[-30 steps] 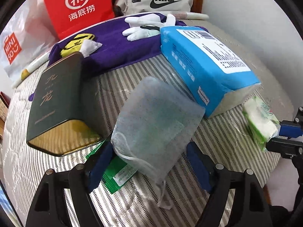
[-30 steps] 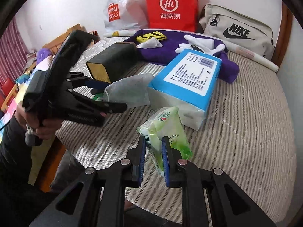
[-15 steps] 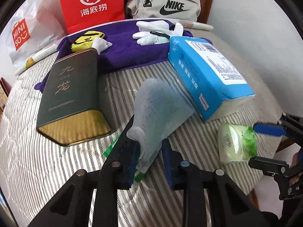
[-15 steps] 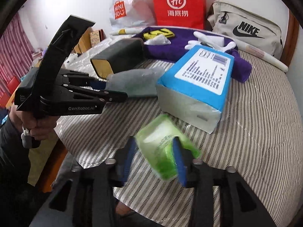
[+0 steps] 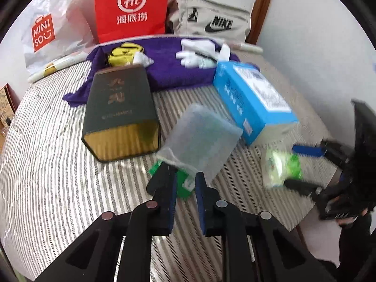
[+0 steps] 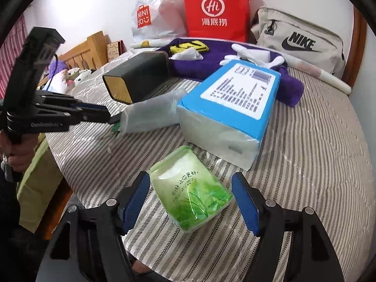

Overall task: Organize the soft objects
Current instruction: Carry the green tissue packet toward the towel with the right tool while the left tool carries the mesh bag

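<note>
Dark green tin (image 5: 121, 115) lies on the striped bed (image 5: 47, 176); red paper bag (image 6: 215, 9), Miniso bag (image 6: 152, 16), Nike bag (image 6: 298, 40) behind.

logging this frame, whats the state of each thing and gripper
left gripper: shut on mesh pouch
mesh pouch: held, lifted off the bed
right gripper: open
green tissue pack: lying on the bed, released
blue tissue pack: lying flat
dark box: on its side

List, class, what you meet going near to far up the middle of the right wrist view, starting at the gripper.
Right gripper → green tissue pack → blue tissue pack → purple towel → red bag.
</note>
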Tool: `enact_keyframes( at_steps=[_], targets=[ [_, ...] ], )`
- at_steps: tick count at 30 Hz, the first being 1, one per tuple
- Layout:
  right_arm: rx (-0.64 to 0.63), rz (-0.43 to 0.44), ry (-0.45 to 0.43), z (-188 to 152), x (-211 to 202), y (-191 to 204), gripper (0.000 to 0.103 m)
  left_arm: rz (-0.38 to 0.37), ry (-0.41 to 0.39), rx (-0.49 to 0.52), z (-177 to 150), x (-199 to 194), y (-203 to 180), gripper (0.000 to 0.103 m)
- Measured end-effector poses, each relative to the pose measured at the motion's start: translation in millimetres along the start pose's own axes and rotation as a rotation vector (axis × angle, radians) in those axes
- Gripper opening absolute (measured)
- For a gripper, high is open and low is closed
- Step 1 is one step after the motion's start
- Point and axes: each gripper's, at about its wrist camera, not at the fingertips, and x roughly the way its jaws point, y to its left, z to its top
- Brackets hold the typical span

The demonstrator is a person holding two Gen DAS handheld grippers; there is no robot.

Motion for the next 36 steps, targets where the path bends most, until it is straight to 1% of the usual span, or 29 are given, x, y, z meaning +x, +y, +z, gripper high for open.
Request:
enact_keyframes(
  at_steps=[1, 2, 3, 4, 6, 9, 12, 14, 16, 17, 18, 19, 20, 21, 22, 25, 30, 34, 36],
  targets=[
    [0.0, 0.004, 0.002, -0.7, 0.9, 0.3, 0.072, -0.021, -0.004, -0.007, 3.4, 1.8, -0.3, 0.033],
    [-0.002, 0.004, 0.002, -1.4, 2.4, 0.9, 0.075, -0.03, -0.006, -0.006, 5.4, 4.1, -1.6, 0.047],
    [-0.005, 0.004, 0.0, -2.4, 3.3, 1.7, 0.077, -0.029, -0.009, -0.002, 7.1, 6.9, -3.5, 0.053],
    [-0.01, 0.003, -0.001, -2.9, 4.5, 2.6, 0.078, -0.018, -0.014, 0.006, 8.9, 10.7, -6.0, 0.056],
    [-0.016, -0.002, -0.001, -3.5, 6.6, 3.7, 0.079, 0.007, -0.012, 0.022, 11.3, 18.9, -10.5, 0.056],
    [-0.02, -0.008, 0.005, -4.1, 11.1, 3.3, 0.08, 0.016, 0.004, 0.02, 12.9, 32.0, -13.3, 0.056],
    [-0.015, -0.01, 0.019, -4.5, 17.1, 0.6, 0.08, 0.063, 0.02, 0.025, 12.5, 45.1, -16.0, 0.056],
    [0.01, 0.002, 0.036, -4.1, 23.1, -2.7, 0.08, 0.101, 0.014, 0.026, 11.8, 50.7, -17.1, 0.056],
    [0.014, -0.004, 0.025, -3.5, 22.7, -3.0, 0.079, 0.107, 0.003, 0.029, 10.7, 51.9, -18.4, 0.056],
    [0.011, -0.008, 0.023, -3.2, 22.6, -2.7, 0.075, 0.106, -0.003, 0.034, 10.4, 51.4, -19.0, 0.05],
    [0.008, -0.012, 0.018, -3.3, 22.0, -2.0, 0.067, 0.109, -0.008, 0.039, 10.4, 50.8, -19.3, 0.044],
    [0.008, -0.016, 0.014, -2.9, 20.7, -1.8, 0.066, 0.118, -0.014, 0.042, 10.8, 49.7, -19.1, 0.029],
    [0.01, -0.016, 0.01, -2.6, 19.4, -1.7, 0.064, 0.115, -0.013, 0.039, 11.3, 48.8, -17.7, 0.021],
    [0.012, -0.019, 0.007, -2.6, 18.3, -1.5, 0.063, 0.094, -0.013, 0.032, 11.7, 47.6, -16.0, 0.017],
    [0.014, -0.024, 0.005, -2.3, 17.2, -1.6, 0.062, 0.057, -0.016, 0.016, 11.7, 44.8, -13.1, 0.008],
    [0.015, -0.032, -0.005, -2.9, 10.3, -0.7, 0.062, -0.003, -0.034, -0.011, 11.0, 37.1, -8.5, 0.006],
    [0.003, -0.042, -0.017, -1.6, 0.7, 3.1, 0.062, -0.014, -0.07, -0.01, 7.9, 20.1, -10.1, 0.006],
    [0.004, -0.039, -0.02, -1.5, -5.5, 5.1, 0.062, -0.016, -0.059, -0.022, 7.2, 21.0, -12.6, 0.006],
    [0.014, -0.027, -0.017, -1.1, -6.7, 4.9, 0.062, -0.046, -0.038, -0.026, 9.4, 27.6, -15.4, 0.01]
  ],
)
